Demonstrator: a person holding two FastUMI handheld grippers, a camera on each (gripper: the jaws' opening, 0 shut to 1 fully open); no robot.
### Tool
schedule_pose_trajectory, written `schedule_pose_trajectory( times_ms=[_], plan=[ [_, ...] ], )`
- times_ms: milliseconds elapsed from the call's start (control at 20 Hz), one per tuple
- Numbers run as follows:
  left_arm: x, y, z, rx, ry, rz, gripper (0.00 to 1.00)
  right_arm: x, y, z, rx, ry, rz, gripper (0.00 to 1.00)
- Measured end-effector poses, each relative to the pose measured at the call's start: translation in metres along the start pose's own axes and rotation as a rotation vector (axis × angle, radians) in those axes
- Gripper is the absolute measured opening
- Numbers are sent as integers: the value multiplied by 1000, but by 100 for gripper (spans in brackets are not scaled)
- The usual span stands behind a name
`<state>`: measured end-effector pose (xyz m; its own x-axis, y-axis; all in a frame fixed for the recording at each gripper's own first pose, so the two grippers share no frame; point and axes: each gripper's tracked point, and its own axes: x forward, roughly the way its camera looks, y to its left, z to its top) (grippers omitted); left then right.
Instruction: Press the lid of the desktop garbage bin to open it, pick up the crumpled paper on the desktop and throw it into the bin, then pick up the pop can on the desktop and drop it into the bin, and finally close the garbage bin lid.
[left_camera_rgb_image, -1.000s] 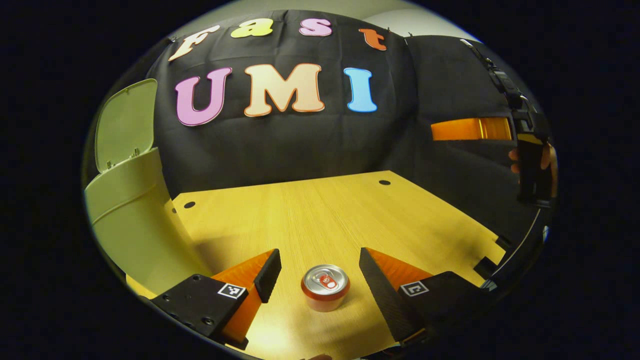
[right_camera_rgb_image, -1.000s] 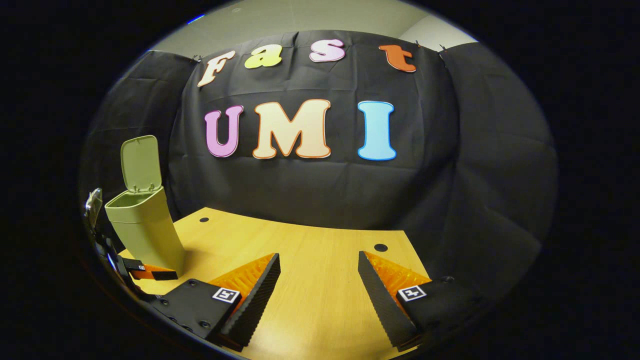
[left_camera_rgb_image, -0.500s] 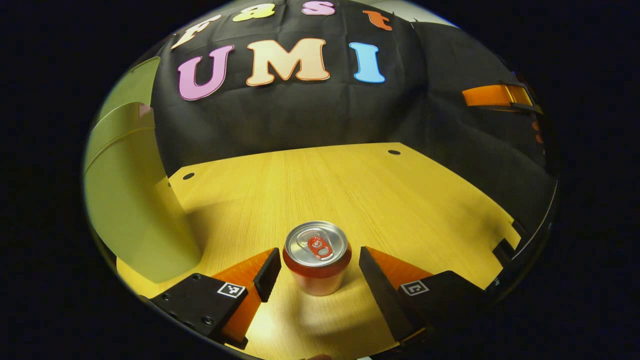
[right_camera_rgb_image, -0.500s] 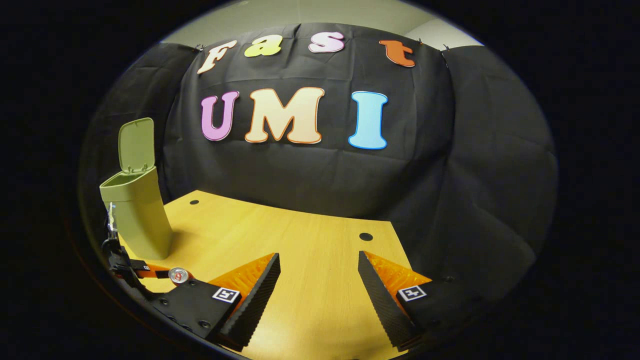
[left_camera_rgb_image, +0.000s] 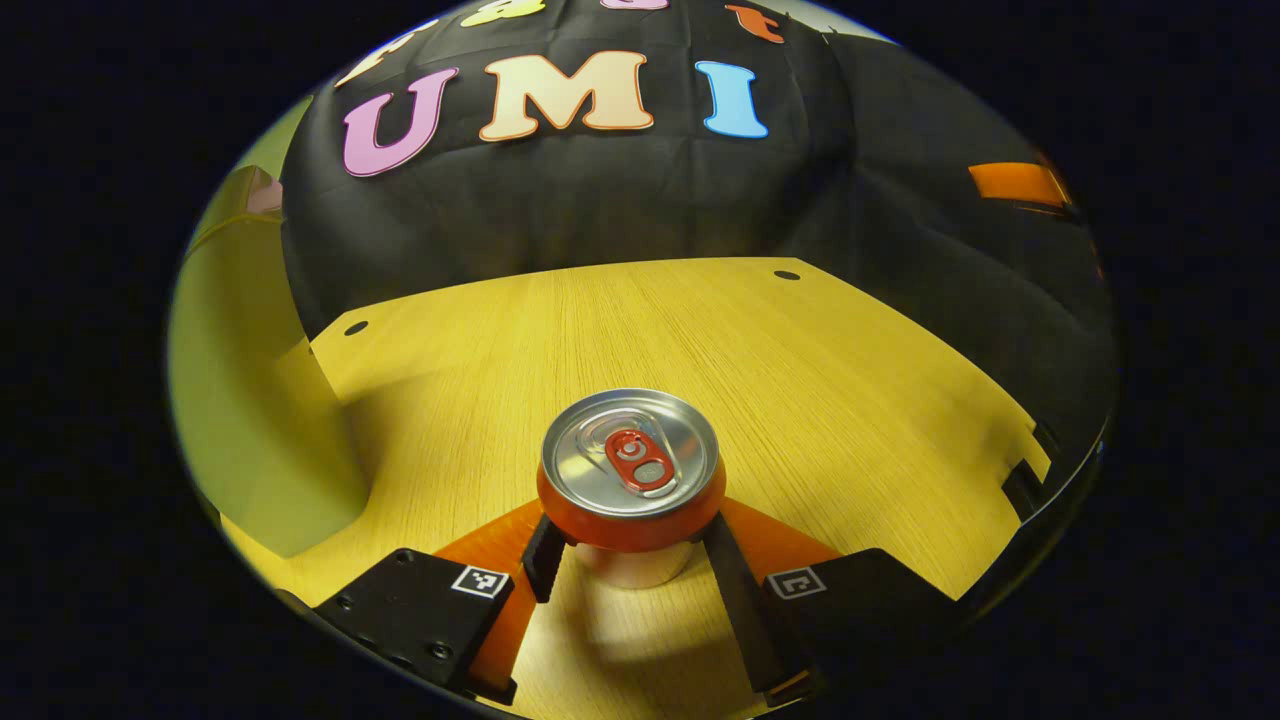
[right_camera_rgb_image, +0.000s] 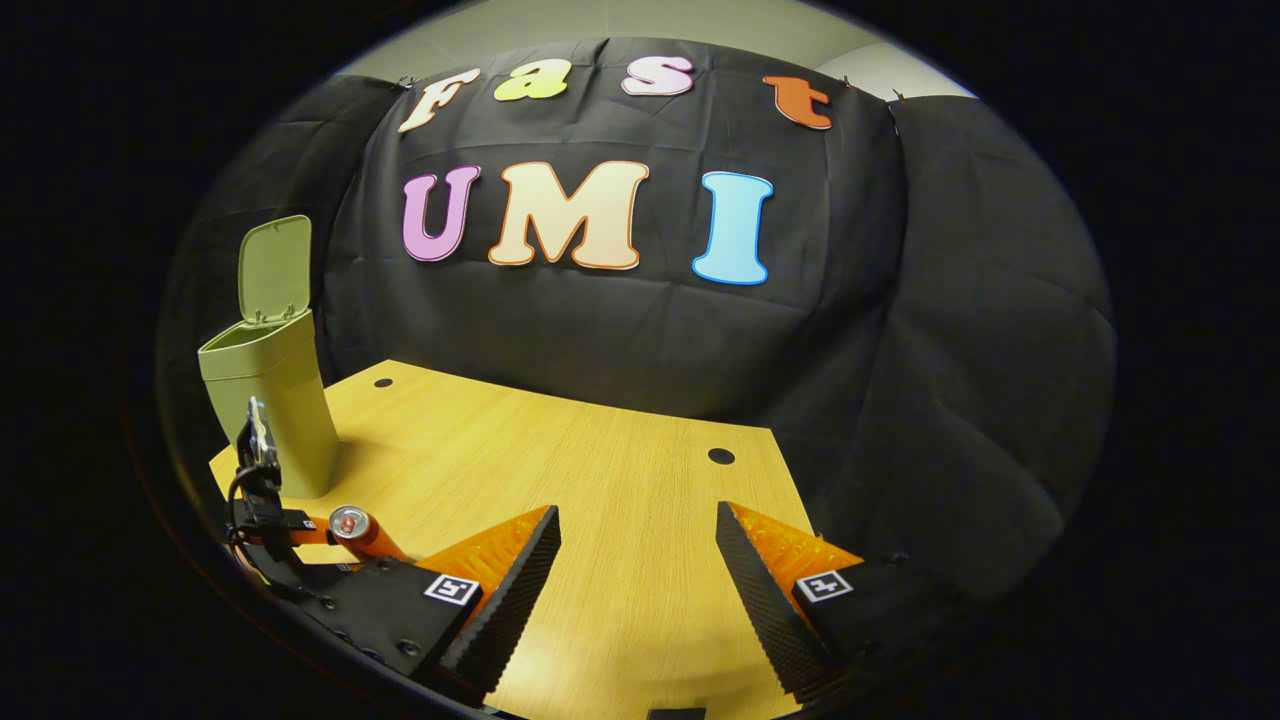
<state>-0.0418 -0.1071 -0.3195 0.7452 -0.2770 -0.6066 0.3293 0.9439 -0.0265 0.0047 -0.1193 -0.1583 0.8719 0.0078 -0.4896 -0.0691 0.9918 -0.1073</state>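
My left gripper (left_camera_rgb_image: 628, 545) has the can (left_camera_rgb_image: 630, 478) right between its fingers, both touching its sides just under the rim. Can stands upright on the table (left_camera_rgb_image: 800, 370), long axis vertical. Bin (left_camera_rgb_image: 240, 400) is close on the left, lid (right_camera_rgb_image: 274, 268) up, so I'd guess lift and swing left. My right gripper (right_camera_rgb_image: 638, 572) is spread wide, holding nothing, well apart from the can.

One pop can (left_camera_rgb_image: 630, 470), one bin (right_camera_rgb_image: 270, 400), two grippers (left_camera_rgb_image: 630, 560) (right_camera_rgb_image: 640, 590)
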Motion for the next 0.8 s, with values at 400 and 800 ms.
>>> schedule_pose_trajectory(
  times_ms=[400, 800],
  plan=[
    [-30, 28, 119, 40, -200, 23, 78, 0, 39, -5, 55, -9, 66, 99],
    [-58, 82, 206, 47, -347, 139, 77, -2, 57, 2, 109, -38, 101, 99]
  ],
)
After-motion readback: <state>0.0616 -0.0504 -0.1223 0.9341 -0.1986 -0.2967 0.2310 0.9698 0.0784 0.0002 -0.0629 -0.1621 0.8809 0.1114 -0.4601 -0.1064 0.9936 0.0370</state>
